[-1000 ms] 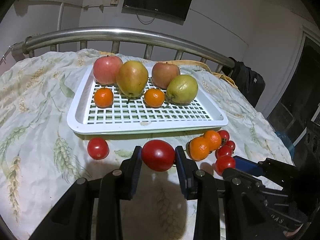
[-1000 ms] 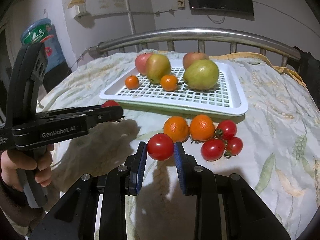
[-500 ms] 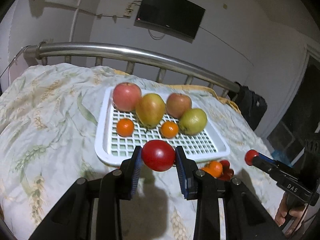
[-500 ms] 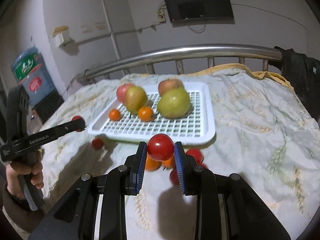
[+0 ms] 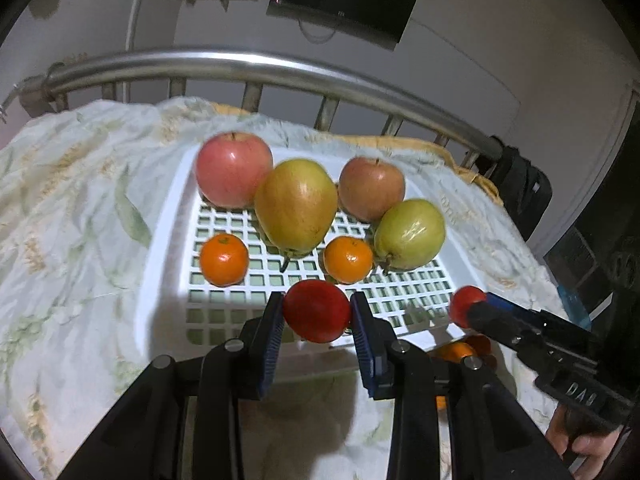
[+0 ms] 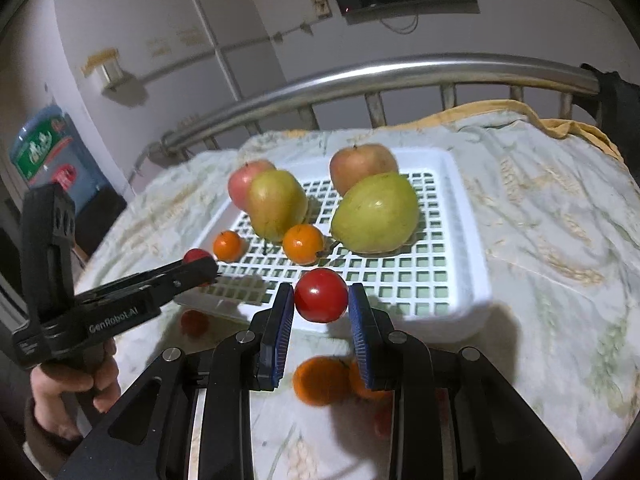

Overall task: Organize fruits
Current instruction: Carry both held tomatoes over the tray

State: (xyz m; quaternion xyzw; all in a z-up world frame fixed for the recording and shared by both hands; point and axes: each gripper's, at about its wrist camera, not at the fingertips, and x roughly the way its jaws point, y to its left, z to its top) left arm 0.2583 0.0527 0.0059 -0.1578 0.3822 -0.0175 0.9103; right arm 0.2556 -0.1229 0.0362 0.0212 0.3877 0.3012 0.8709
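Note:
A white slatted tray [image 5: 168,216] [image 6: 466,240] on the bed holds two apples, two pears and two small oranges. My left gripper [image 5: 317,312] is shut on a red tomato [image 5: 317,311], held above the tray's near edge. My right gripper [image 6: 321,296] is shut on another red tomato [image 6: 321,295], also above the tray's near edge. The right gripper shows in the left wrist view [image 5: 466,312] with its tomato. The left gripper shows in the right wrist view [image 6: 198,266] with its tomato.
Two oranges [image 6: 320,380] and small tomatoes lie on the floral bedsheet below my right gripper; one tomato [image 6: 194,322] lies left of the tray. A steel bed rail [image 5: 240,66] runs behind the tray. A water dispenser [image 6: 44,160] stands at far left.
Both grippers have lifted their tomatoes off the sheet and moved forward over the tray's near edge. The fruit in the tray has not moved.

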